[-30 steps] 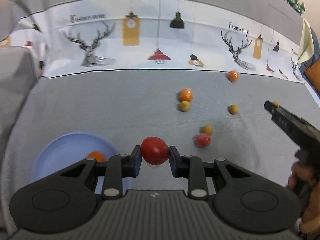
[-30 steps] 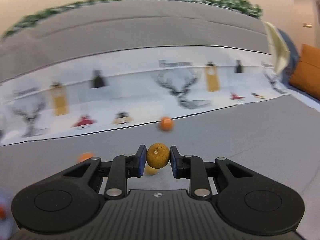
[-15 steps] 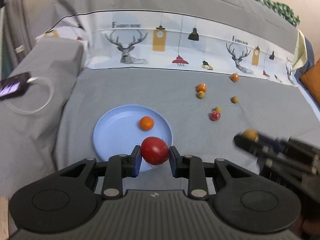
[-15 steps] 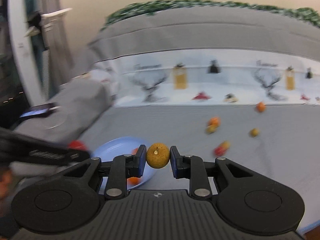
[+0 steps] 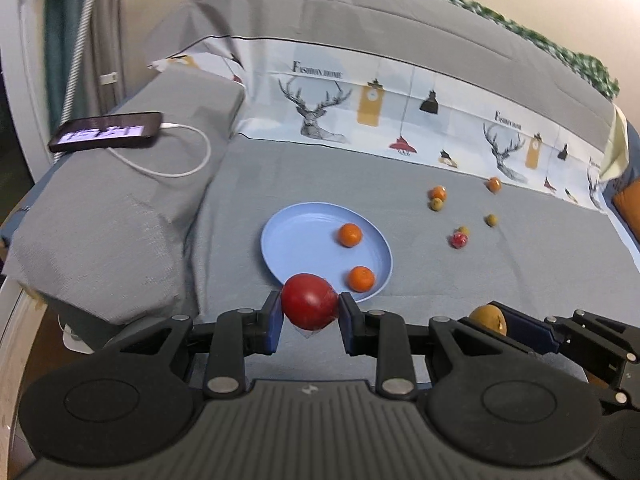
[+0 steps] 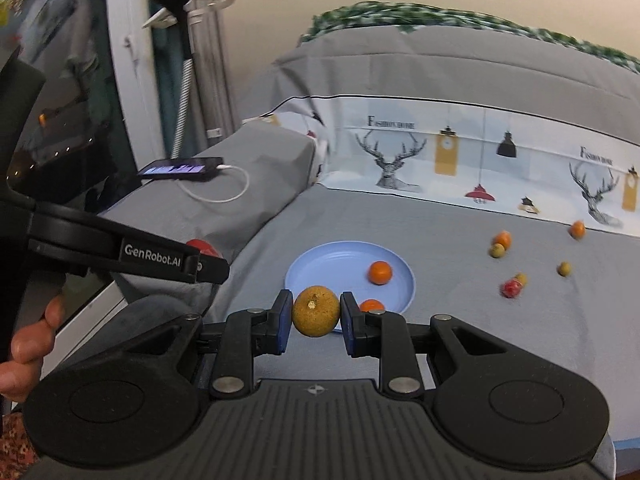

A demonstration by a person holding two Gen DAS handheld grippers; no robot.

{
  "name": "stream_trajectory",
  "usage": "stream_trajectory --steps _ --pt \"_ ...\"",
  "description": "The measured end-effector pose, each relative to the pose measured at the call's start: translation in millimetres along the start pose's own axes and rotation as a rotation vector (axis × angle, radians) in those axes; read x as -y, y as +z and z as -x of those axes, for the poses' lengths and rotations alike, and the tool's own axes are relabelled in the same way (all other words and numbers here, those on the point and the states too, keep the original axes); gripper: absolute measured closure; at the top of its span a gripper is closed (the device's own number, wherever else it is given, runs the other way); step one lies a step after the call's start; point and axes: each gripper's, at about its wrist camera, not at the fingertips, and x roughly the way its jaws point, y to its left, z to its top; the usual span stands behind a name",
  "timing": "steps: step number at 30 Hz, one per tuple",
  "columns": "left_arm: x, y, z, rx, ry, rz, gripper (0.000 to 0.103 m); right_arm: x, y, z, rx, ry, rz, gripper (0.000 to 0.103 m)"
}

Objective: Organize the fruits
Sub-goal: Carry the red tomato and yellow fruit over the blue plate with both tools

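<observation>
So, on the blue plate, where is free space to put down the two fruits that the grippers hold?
The blue plate is bare on its left half, toward the grey cushion. Its right side is taken by two oranges. Right of the plate, the loose fruits crowd the grey sheet.

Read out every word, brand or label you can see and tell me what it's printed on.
"GenRobot.AI": on the side of the left hand-held gripper.
"Fashion home": on the printed cloth, above each deer.
Phone screen: lit, but too blurred to read.
Clock faces on the cloth: too small to read.
</observation>
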Motion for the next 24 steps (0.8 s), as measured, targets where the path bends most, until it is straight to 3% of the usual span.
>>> stream_trajectory --steps 24 --pt "-16.1 16.0 -28.1 0.013 -0.002 0.016 0.070 4.4 1.1 -32.3 -0.067 -0.022 0.018 0.076"
